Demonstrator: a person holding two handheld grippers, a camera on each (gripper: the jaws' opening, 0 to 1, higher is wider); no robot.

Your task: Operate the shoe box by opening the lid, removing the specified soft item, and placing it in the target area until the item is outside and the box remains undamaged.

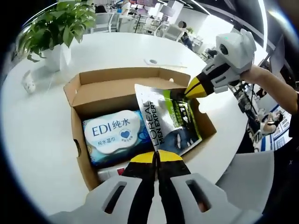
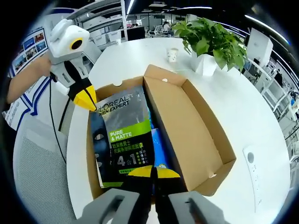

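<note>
At the upper left of the left gripper view, a potted plant [image 1: 58, 28] is standing on the white table [image 1: 32, 130], with a small white object [image 1: 29, 83] lying just below it. At the centre, the open shoe box [image 1: 93, 91] is being shown with its lid folded back, and a blue pack of wet wipes [image 1: 114, 135] is lying inside it, a thing mostly hidden in the other view. To the right of the wipes, the soft item, a dark L'Oreal Men Expert pouch [image 1: 170, 119], is being held tilted over the box: its lower edge is being pinched by the closed jaws of the left gripper [image 1: 156, 156], and its upper corner is being clamped by the right gripper [image 1: 194, 88], which is entering from the upper right with a person's arm [image 1: 275, 88] behind it.

In the right gripper view, the left gripper [image 2: 86, 100] is seen at the upper left, gripping the pouch [image 2: 124, 135] at its top corner. The near edge is being pinched by the right gripper [image 2: 154, 171] at bottom centre. The pouch is covering the left half of the box [image 2: 187, 126], the brown lid is being shown at the right, and a paper cup [image 2: 173, 54] and the plant [image 2: 212, 37] are standing beyond.
</note>
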